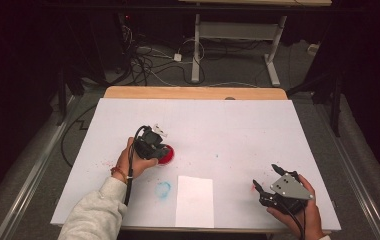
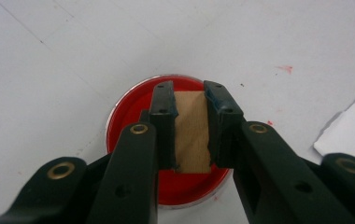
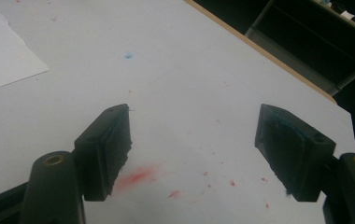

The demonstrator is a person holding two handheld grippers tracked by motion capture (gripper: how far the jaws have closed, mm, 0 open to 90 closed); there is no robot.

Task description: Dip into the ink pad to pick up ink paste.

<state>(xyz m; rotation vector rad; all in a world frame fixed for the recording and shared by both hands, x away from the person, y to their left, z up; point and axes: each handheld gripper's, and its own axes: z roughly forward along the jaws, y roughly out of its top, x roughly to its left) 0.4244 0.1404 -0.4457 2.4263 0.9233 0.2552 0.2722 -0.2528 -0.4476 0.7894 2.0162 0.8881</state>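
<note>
Red dish (image 2: 166,186) under left gripper (image 2: 190,95) — jaws clamped on wooden block (image 2: 192,135). Right gripper (image 3: 194,140) near table's front edge — jaws wide, nothing between; bare surface ahead.

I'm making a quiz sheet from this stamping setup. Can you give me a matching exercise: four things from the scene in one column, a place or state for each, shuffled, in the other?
Things:
1. left gripper
2. right gripper
3. red dish
4. white paper sheet

Places or states:
A. jaws wide apart, nothing between them
B. lies near the table's front edge, between the two hands
C. shut on a tan block
D. round, directly under the tan block

Pairs: 1-C, 2-A, 3-D, 4-B
</note>
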